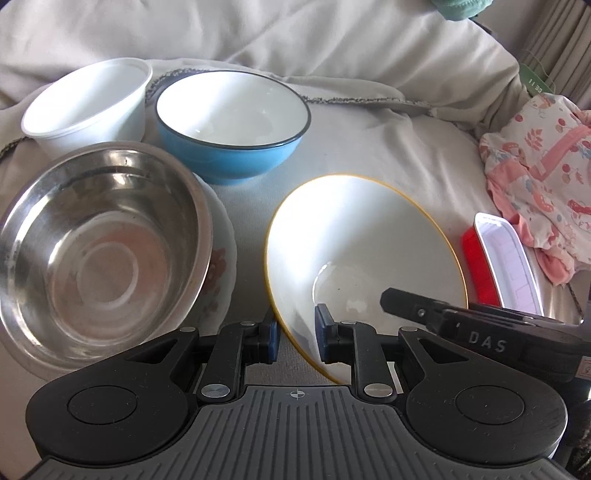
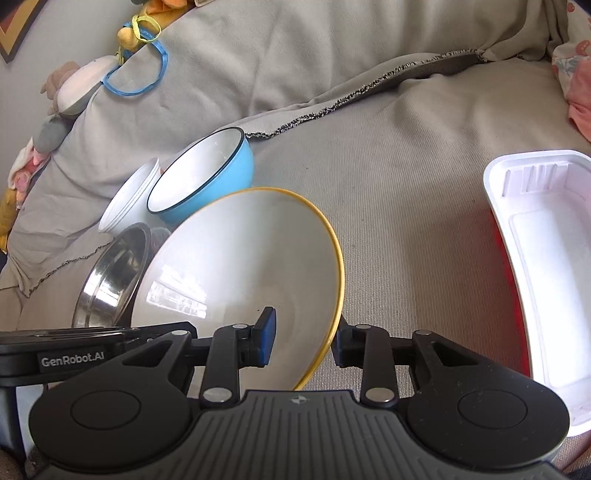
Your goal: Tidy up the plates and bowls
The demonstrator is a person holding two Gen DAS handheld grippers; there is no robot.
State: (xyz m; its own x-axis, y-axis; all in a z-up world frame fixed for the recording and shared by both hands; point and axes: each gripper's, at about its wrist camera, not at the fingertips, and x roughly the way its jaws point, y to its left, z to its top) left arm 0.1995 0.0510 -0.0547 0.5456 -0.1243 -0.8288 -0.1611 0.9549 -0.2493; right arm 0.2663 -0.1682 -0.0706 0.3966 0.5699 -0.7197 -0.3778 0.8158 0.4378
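On both grippers, "DAS" and "GenRobot.AI" labels, jaws gripping yellow-rimmed bowl (image 1: 364, 236)

We see a beige cloth (image 1: 388, 147) spread over a soft seat, with big cushions (image 1: 258, 33) rising behind it under the same cover. Along the cloth's fold runs a dark frayed hem (image 2: 332, 105). To the right of the cloth lies a pink patterned garment (image 1: 535, 177). Up and to the left of it, soft toys (image 2: 70, 96) lean against a pale wall (image 2: 48, 37). Daylight falls bright across the cloth.
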